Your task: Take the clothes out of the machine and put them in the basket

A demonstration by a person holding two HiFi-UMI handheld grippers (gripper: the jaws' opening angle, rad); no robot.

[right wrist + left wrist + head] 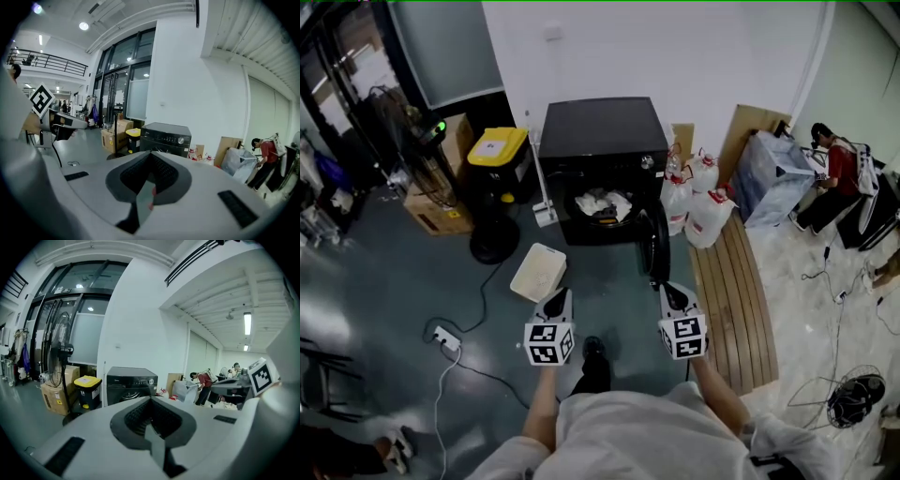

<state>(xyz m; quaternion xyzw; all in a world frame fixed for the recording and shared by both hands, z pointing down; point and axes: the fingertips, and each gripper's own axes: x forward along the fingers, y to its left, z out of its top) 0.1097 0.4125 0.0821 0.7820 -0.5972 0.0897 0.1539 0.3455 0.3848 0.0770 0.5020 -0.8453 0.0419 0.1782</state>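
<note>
Clothes [602, 202] in machine [602, 141], well beyond L claw [561, 293] & R claw [667, 290]

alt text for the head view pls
From above, a person points the left gripper and right gripper at a black washing machine, door open, pale clothes inside. A white basket sits on the floor before it.

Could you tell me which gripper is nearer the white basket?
The left gripper, just behind the basket; the right gripper is further right, by the open door.
</note>
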